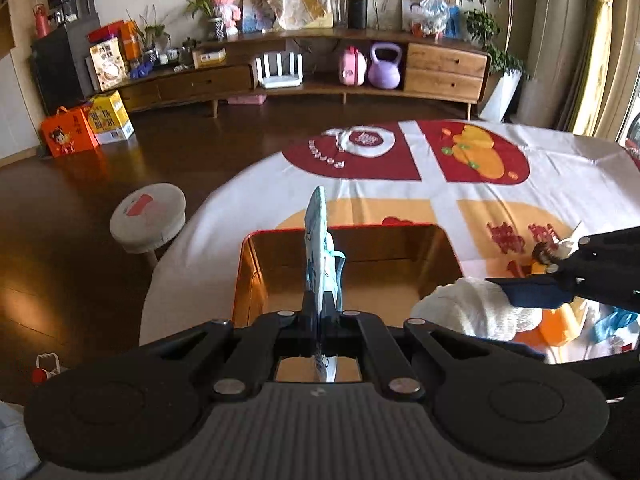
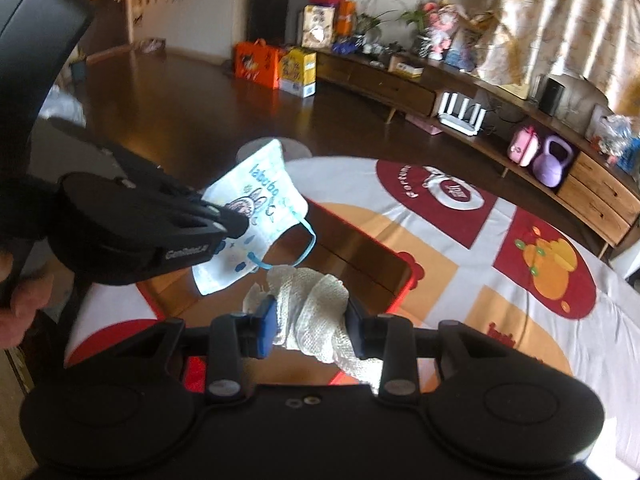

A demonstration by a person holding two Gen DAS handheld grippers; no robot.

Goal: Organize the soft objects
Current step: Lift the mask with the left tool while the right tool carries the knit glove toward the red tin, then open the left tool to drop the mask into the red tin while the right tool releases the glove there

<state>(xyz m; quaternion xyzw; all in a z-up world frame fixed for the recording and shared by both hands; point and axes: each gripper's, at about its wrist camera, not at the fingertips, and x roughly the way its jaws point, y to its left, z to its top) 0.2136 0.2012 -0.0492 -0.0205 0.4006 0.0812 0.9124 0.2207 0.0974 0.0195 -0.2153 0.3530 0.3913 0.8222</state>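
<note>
Both soft items are carried over the open box, ready to drop in.

The face mask [image 2: 256,216], printed and with blue ear loops, hangs pinched in the left claw [image 2: 230,222], whose jaws are pressed together on it, at centre-left of the right wrist view. The white knitted cloth [image 2: 316,312] sits clamped between the blue pads of the right claw [image 2: 310,330], low in the frame's centre. Beneath both lies the orange-lined box [image 1: 256,272] on the patterned table [image 1: 520,152]. This looks like the placing step; next, each claw likely needs lowering inside the rim, then parting.
</note>
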